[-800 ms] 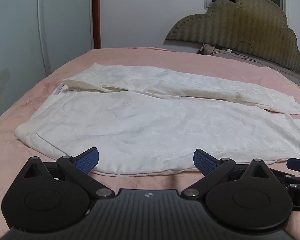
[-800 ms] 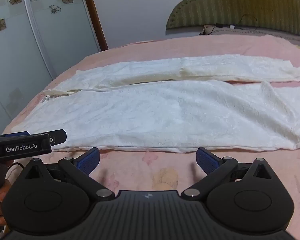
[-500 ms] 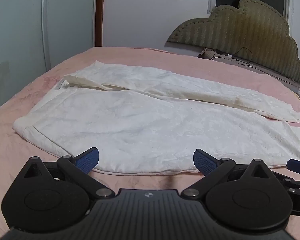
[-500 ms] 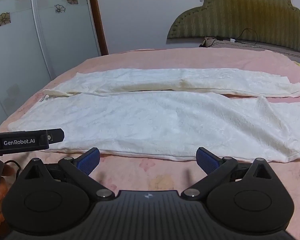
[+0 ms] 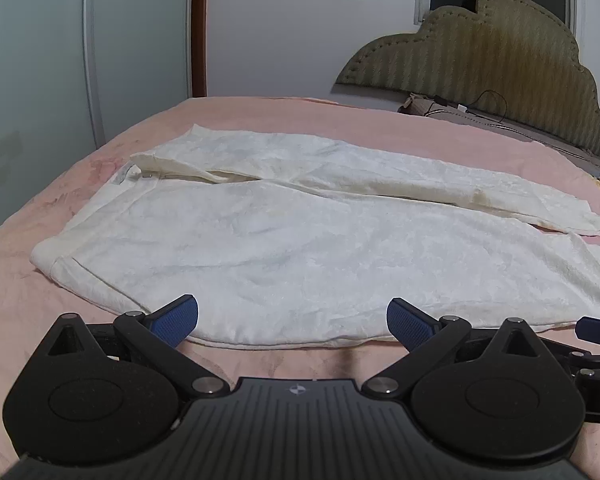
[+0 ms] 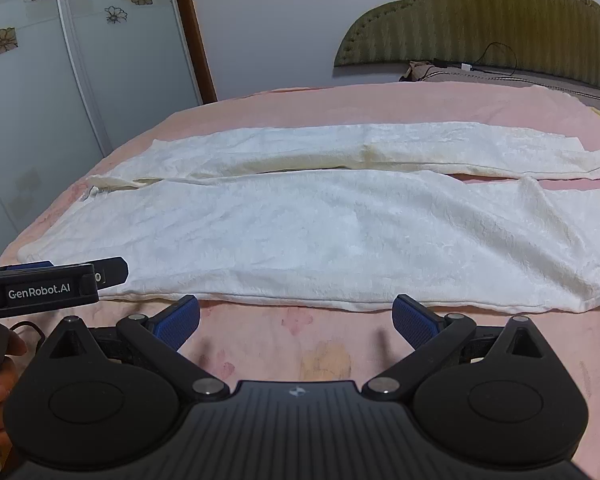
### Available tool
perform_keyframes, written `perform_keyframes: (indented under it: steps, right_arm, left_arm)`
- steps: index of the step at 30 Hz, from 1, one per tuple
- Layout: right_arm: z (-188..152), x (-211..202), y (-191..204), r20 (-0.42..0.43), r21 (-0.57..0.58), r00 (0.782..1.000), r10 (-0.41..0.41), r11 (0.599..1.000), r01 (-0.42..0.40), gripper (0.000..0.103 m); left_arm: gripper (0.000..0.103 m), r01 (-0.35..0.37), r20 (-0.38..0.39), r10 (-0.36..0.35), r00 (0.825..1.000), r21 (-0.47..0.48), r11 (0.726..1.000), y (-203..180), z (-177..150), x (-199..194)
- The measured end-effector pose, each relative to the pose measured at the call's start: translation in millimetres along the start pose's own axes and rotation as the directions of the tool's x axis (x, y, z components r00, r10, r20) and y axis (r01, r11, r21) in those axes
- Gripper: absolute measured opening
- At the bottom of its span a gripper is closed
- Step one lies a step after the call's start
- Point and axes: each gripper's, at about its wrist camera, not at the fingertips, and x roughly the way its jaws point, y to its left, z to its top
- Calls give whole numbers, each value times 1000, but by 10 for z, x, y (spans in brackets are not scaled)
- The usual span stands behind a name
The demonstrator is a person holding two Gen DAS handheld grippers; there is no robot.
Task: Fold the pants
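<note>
White fleecy pants [image 5: 300, 236] lie spread flat on the pink bed, waistband at the left, both legs running right; they also show in the right wrist view [image 6: 340, 232]. My left gripper [image 5: 292, 322] is open and empty, hovering at the near edge of the pants close to the waist end. My right gripper [image 6: 296, 320] is open and empty, just short of the near leg's edge. The left gripper's side [image 6: 52, 286] shows at the left of the right wrist view.
The pink bedsheet [image 6: 300, 92] covers the bed. A green padded headboard [image 5: 500, 64] stands at the right, with a cable and a cushion [image 5: 440, 106] below it. A wardrobe with flower decals [image 6: 60, 80] stands at the left.
Both grippers have pulled back and tilted up a little, so more of the wall and headboard shows. The pants have not moved. Both grippers stay open.
</note>
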Motion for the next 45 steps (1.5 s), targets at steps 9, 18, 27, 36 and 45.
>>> perform_keyframes:
  steps: [9, 18, 27, 36, 45]
  right_arm:
    - [7, -29, -7, 8, 1, 999, -32, 1000, 32, 103]
    - [0, -11, 17, -6, -18, 1000, -24, 1000, 24, 103]
    - [-3, 0, 18, -16, -11, 1000, -10, 1000, 10, 103]
    - [-12, 12, 17, -25, -6, 1000, 3, 1000, -3, 103]
    - [-18, 16, 18, -28, -6, 1000, 8, 1000, -8, 103]
  left_arm:
    - [102, -37, -25, 37, 999, 2, 999, 2, 13, 33]
    - [102, -58, -40, 57, 998, -15, 998, 54, 2, 51]
    - [102, -59, -46, 59, 997, -4, 998, 39, 5, 60]
    - [102, -62, -50, 62, 997, -2, 998, 38, -2, 69]
    - [102, -62, -49, 62, 997, 7, 998, 44, -22, 80]
